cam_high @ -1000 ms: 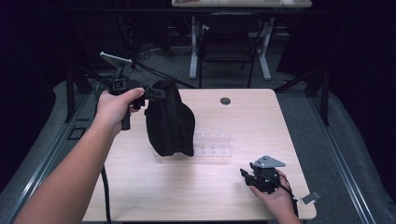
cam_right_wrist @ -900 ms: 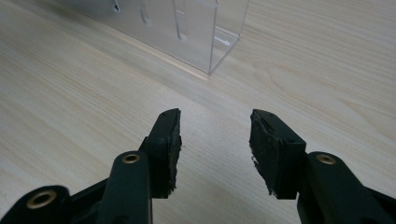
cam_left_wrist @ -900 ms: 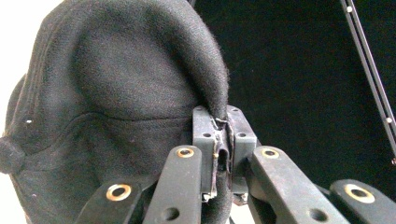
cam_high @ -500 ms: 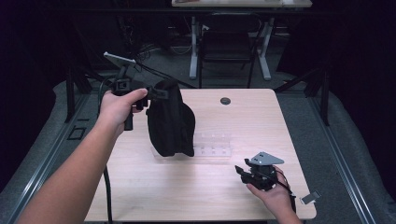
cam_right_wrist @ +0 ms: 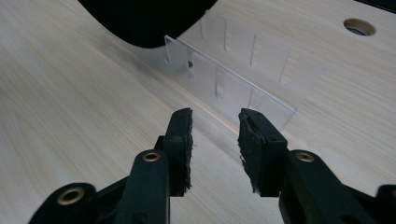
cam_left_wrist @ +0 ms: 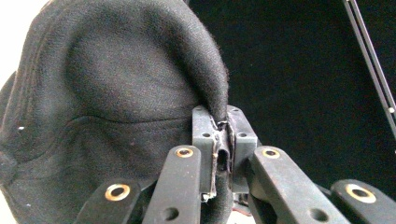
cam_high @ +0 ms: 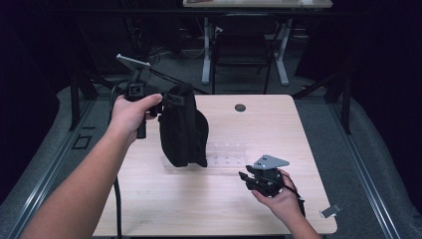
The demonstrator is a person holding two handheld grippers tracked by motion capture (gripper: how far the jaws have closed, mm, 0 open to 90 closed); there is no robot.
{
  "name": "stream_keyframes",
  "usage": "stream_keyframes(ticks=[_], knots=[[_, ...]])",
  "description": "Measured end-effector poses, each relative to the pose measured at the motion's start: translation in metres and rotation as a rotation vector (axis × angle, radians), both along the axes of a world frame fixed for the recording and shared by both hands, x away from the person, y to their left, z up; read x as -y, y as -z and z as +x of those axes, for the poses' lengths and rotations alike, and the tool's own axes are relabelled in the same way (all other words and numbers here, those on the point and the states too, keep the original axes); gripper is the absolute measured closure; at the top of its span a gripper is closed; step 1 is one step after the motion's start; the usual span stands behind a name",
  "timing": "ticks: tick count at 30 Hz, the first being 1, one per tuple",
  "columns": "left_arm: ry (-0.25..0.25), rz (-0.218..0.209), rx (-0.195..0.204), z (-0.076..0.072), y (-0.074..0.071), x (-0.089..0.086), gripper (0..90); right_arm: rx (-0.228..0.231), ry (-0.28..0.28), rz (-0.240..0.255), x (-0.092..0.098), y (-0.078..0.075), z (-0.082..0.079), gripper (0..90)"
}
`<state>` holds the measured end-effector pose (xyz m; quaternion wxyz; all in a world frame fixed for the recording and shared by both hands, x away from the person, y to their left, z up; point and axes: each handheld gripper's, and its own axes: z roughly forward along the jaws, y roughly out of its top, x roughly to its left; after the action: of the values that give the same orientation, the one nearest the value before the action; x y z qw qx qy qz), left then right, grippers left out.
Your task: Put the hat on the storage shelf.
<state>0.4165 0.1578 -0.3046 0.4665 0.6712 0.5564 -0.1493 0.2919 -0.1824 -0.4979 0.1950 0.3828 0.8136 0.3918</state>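
Observation:
A black fabric cap (cam_high: pixel 181 127) hangs over the left half of the wooden table (cam_high: pixel 278 124), its lower edge down at a clear plastic divider tray (cam_high: pixel 226 152). My left gripper (cam_high: pixel 166 99) is shut on the cap's edge; in the left gripper view the cloth (cam_left_wrist: pixel 93 93) is pinched between the pads of that gripper (cam_left_wrist: pixel 220 126). My right gripper (cam_high: pixel 245 178) is at the table's front right, pointing at the tray. Its jaws have just been closing and stand partly apart with nothing between them (cam_right_wrist: pixel 215 126). The tray (cam_right_wrist: pixel 233 88) and the cap's underside (cam_right_wrist: pixel 144 18) lie beyond them.
A round cable hole (cam_high: pixel 240 107) sits near the table's far edge. A small grey tag (cam_high: pixel 330 210) lies at the front right corner. Desk legs and a dark chair (cam_high: pixel 244 55) stand behind the table on the grey floor.
My right gripper has moved left and a little up toward the clear tray, and its jaws have narrowed. The left hand and the cap have barely moved.

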Motion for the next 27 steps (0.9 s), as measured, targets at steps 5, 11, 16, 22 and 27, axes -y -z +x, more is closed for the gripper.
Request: stream_keyframes(ticks=[5, 11, 16, 22, 27], knots=[[-0.002, 0.003, -0.002, 0.000, -0.001, 0.004, 84.8, -0.002, -0.030, 0.020, -0.010, -0.007, 0.005, 69.0], [-0.003, 0.009, 0.005, 0.001, -0.001, 0.005, 84.8, 0.007, -0.057, 0.027, -0.024, -0.013, 0.008, 73.0], [-0.006, 0.009, 0.006, 0.002, -0.001, 0.005, 84.7, 0.010, -0.089, 0.010, -0.035, -0.016, 0.010, 77.2], [-0.009, 0.003, 0.004, 0.002, -0.001, 0.007, 84.6, 0.009, -0.122, 0.008, -0.048, -0.021, 0.011, 79.0], [-0.003, 0.004, 0.010, 0.002, -0.001, 0.008, 84.6, 0.010, -0.151, 0.004, -0.059, -0.023, 0.012, 78.9]])
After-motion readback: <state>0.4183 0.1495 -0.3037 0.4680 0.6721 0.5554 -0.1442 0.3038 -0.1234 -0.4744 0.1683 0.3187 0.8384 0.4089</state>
